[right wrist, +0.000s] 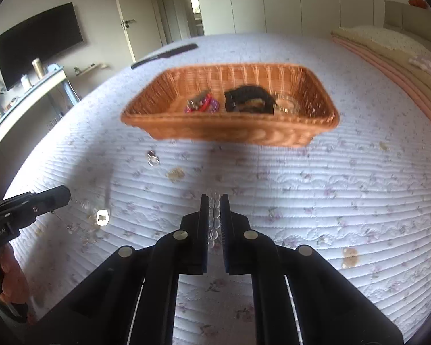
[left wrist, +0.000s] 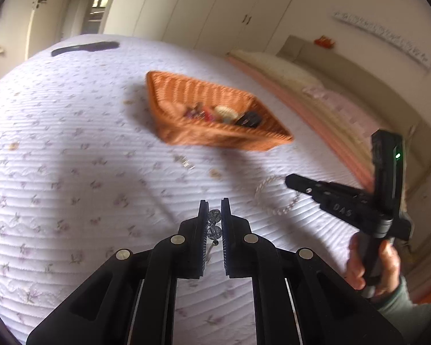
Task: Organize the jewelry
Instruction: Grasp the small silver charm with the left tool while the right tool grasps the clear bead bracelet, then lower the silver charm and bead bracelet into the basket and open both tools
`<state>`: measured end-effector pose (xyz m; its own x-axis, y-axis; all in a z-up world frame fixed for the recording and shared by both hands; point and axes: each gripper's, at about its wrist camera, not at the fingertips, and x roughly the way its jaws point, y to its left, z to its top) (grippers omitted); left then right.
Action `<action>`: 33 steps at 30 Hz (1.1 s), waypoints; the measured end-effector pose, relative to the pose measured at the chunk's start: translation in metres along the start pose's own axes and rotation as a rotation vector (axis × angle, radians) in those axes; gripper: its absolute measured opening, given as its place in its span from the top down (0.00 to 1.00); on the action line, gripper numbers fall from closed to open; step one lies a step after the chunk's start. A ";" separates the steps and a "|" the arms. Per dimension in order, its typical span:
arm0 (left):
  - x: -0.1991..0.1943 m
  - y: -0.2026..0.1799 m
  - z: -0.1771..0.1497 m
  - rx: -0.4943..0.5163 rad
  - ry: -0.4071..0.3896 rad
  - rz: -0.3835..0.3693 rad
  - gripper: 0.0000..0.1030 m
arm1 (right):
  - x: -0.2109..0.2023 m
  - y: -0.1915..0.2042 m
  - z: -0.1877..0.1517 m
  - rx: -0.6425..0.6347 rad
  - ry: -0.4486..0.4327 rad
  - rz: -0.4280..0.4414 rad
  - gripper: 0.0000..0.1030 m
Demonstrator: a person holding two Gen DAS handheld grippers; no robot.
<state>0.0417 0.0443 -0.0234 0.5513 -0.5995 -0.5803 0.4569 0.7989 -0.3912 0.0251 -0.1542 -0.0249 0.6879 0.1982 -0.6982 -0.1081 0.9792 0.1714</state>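
An orange wicker basket sits on the quilted bed and holds a black band, a red and purple piece and a clear glass piece. My left gripper is shut on a clear crystal-bead earring. My right gripper is shut on a clear bead bracelet; it also shows in the left wrist view over a bead strand. The left gripper shows at the left of the right wrist view, with a dangling piece.
Small loose pieces lie on the white floral quilt: a ring, a gold clip, a bear charm. A black comb lies beyond the basket. Pink and cream folded bedding lies right.
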 end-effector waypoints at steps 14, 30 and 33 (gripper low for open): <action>-0.007 0.000 0.010 -0.029 -0.037 -0.094 0.93 | -0.016 -0.005 -0.001 0.025 -0.017 0.002 0.94; 0.019 -0.041 0.142 0.132 -0.213 -0.001 0.93 | -0.035 -0.028 0.128 -0.009 -0.186 -0.027 0.94; 0.044 -0.042 0.158 0.134 -0.198 0.012 0.93 | -0.010 -0.037 0.149 0.004 -0.168 -0.027 0.94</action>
<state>0.1571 -0.0235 0.0807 0.6775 -0.5982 -0.4279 0.5303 0.8004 -0.2794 0.1293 -0.1989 0.0789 0.8011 0.1618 -0.5763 -0.0854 0.9838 0.1576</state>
